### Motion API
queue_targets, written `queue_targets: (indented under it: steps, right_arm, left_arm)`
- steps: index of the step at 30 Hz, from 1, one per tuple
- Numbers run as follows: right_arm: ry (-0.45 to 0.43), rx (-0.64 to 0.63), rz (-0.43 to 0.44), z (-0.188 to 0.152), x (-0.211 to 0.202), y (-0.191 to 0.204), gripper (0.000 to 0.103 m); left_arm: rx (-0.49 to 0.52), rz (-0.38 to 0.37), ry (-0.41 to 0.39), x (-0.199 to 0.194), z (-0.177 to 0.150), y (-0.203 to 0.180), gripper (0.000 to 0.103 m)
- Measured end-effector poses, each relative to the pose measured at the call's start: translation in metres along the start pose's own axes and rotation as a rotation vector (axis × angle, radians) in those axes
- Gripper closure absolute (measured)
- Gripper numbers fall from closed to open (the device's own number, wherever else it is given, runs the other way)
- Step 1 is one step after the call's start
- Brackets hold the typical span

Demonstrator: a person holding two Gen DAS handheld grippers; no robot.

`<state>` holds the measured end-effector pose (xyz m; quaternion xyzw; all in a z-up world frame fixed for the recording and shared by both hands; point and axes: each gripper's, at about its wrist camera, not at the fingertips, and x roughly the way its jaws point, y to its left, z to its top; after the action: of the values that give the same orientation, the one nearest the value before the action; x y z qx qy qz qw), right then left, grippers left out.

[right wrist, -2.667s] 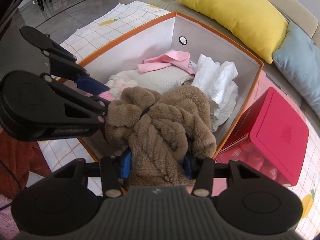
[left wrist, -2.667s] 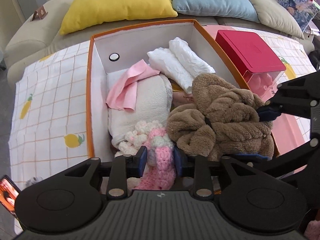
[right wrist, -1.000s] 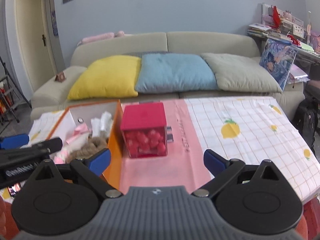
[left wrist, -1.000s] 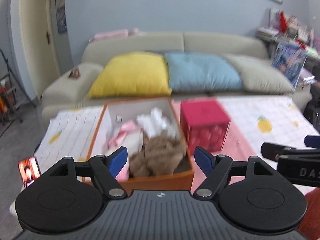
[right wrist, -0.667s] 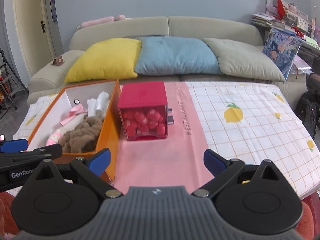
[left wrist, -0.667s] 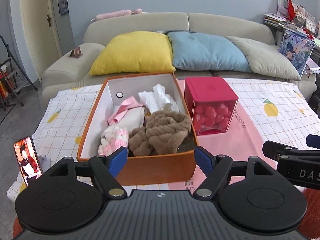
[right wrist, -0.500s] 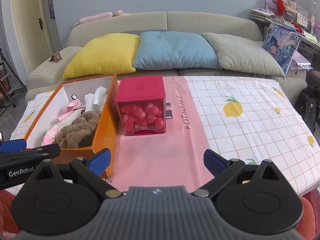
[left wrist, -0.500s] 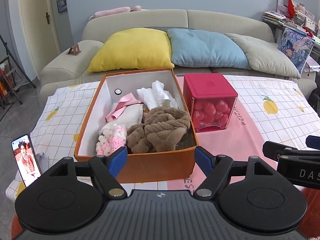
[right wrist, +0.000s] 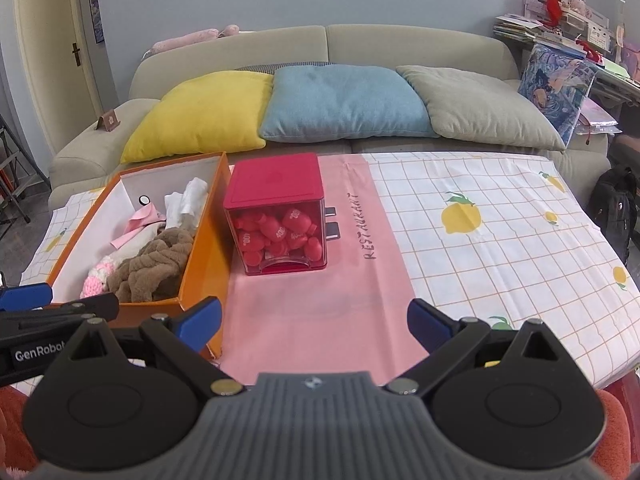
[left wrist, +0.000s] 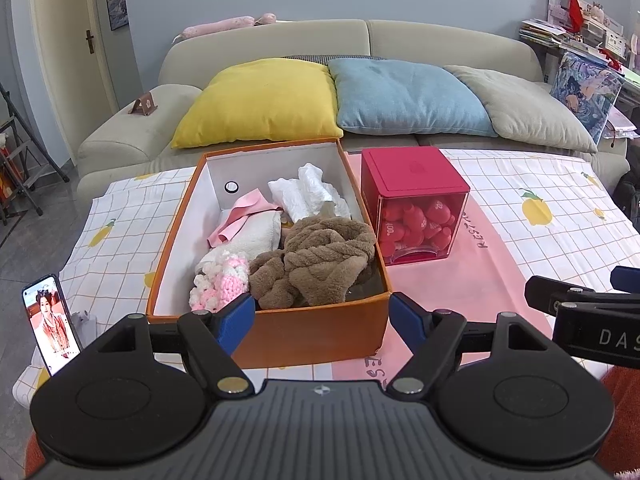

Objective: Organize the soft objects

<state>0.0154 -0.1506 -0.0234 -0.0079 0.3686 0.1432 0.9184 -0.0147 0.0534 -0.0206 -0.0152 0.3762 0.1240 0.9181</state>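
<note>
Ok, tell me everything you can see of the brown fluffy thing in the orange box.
The brown fluffy thing looks like a plush fabric piece, twisted and knotted into a loose bundle, tan all over. It lies in the near right part of the orange box, rising about level with the rim. Its left side touches the pink and white knitted piece; the white cloths lie just behind it. From the right wrist view it leans against the box's right wall. Neither gripper touches it.
</note>
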Motion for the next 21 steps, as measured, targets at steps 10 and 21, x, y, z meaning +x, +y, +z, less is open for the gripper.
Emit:
queue_targets:
  steps: [10, 21]
  right_arm:
    - [-0.004, 0.006, -0.008, -0.0001, 0.0007, -0.0007, 0.006]
    - [-0.005, 0.007, -0.01, -0.0001, 0.0006, -0.0001, 0.006]
  left_arm:
    - [0.003, -0.003, -0.002, 0.0005, 0.0003, -0.0007, 0.014]
    - [0.01, 0.0, -0.016, -0.0007, 0.0015, 0.0007, 0.014]
